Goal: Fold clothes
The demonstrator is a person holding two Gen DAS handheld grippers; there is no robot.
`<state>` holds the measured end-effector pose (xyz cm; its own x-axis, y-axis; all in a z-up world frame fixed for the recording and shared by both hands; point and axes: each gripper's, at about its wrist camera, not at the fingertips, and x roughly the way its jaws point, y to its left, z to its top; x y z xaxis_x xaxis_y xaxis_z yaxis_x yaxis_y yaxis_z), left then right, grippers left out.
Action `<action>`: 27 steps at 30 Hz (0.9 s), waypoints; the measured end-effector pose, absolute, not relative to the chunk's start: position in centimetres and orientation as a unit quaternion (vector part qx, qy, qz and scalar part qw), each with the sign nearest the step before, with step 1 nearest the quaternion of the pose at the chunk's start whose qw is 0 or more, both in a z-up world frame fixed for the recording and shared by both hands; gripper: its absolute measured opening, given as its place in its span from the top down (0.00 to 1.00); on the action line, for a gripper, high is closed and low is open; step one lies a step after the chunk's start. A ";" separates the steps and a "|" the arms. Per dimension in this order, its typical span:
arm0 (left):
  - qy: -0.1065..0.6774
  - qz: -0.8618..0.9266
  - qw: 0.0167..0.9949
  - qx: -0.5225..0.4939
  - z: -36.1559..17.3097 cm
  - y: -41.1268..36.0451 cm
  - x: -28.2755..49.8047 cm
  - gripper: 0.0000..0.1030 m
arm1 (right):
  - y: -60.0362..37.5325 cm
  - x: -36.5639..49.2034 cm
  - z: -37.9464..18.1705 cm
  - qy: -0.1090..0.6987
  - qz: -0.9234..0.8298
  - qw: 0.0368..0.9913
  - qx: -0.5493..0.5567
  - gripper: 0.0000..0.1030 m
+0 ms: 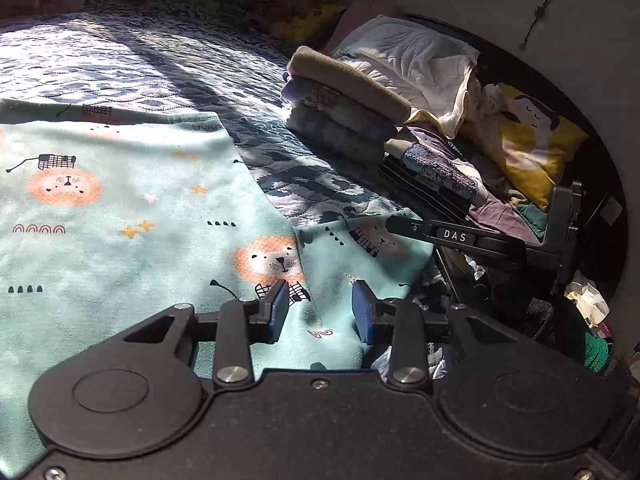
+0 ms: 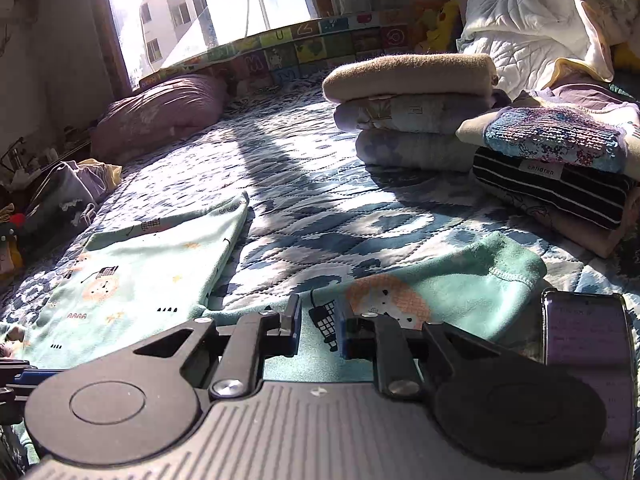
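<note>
Quilted bed (image 2: 328, 216): mint garment (image 1: 120, 208), folded stacks (image 2: 412, 120).

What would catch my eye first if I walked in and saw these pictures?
Most likely the mint-green garment printed with orange lions, spread flat on the blue patterned quilt, with both open grippers, the left gripper and the right gripper, poised just over it. Next, the neat stacks of folded clothes on the bed's far right side, a tan fleece piece on top, and the sunlit window behind.
</note>
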<state>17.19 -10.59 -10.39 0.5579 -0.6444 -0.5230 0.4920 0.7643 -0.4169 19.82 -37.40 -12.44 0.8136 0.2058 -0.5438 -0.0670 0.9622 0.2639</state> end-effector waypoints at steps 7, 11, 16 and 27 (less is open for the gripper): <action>0.348 -0.330 0.877 -0.017 -13.5 -14.4 14.5 0.70 | -32.4 16.4 -14.7 0.341 0.113 0.933 0.027 0.89; 0.330 -0.332 0.884 -0.018 -12.9 -14.0 13.8 0.70 | -33.3 15.1 -13.7 0.312 0.097 0.944 0.051 0.81; 0.326 -0.320 0.890 0.012 -13.7 -14.6 12.9 0.69 | -30.8 13.9 -13.3 0.279 0.156 0.947 0.027 0.81; 0.310 -0.282 0.908 -0.020 -12.4 -11.0 11.0 0.60 | -33.4 12.7 -14.1 0.284 -0.014 0.958 0.038 0.77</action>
